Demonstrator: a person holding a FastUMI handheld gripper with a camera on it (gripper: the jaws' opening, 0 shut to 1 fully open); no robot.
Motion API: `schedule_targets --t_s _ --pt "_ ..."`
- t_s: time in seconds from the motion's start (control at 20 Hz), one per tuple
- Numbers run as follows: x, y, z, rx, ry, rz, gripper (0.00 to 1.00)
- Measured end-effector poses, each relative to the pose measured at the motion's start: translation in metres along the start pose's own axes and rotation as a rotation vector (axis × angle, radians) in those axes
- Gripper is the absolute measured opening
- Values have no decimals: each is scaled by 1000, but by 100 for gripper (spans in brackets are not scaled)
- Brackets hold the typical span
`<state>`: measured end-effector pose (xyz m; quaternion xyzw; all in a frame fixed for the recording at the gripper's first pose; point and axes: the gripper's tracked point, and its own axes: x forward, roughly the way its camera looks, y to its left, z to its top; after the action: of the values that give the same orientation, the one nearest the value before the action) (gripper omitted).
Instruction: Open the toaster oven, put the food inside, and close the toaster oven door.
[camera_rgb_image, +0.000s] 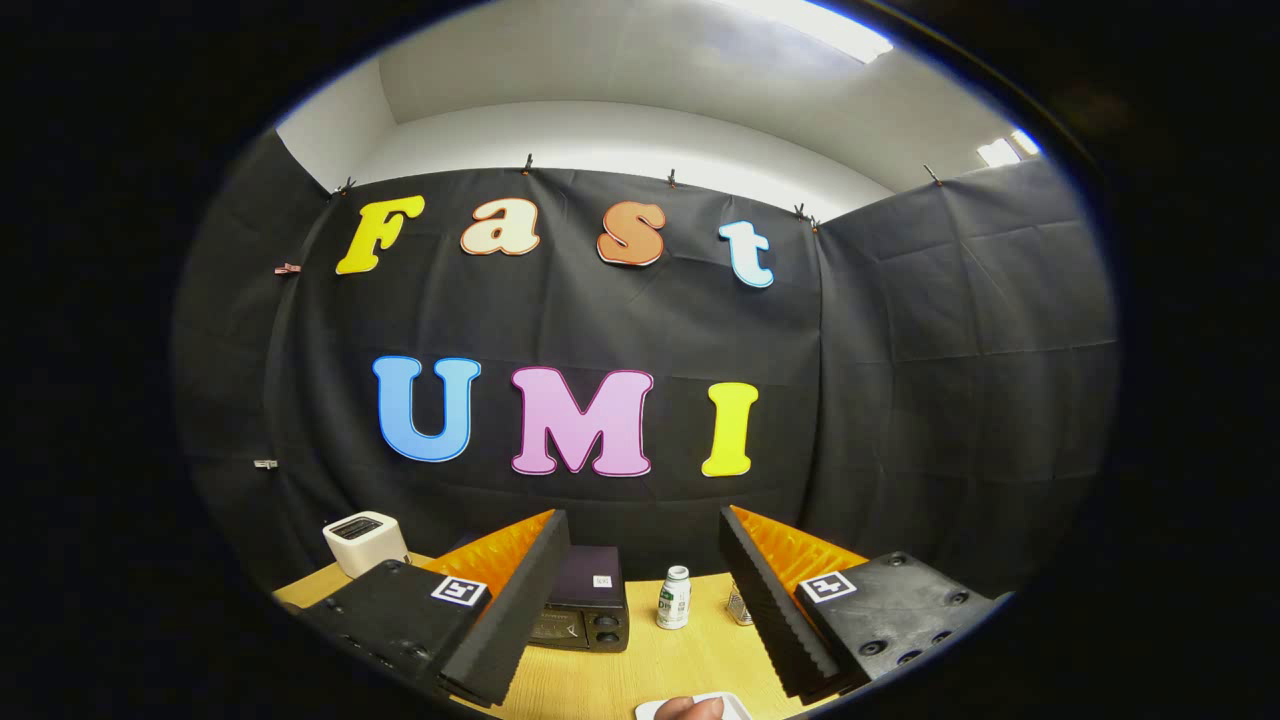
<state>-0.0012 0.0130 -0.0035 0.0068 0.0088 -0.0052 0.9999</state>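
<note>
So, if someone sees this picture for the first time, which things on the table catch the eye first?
The gripper is open, its two fingers spread wide and holding nothing. Between them on the wooden table sits the dark toaster oven, door shut, with a small white bottle just right of it. A white toaster stands beyond the left finger, and the food on a white plate lies nearest, between the fingers.
</note>
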Motion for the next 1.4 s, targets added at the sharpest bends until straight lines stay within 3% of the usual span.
schedule_targets --t_s 0.35,0.75,1.1,1.4 --pt "1 6 -7 24 27 -3 97" --pt "20 89 -39 69 94 91 99" --pt "63 161 -128 72 268 171 99" --pt "104 200 -223 70 459 170 99"
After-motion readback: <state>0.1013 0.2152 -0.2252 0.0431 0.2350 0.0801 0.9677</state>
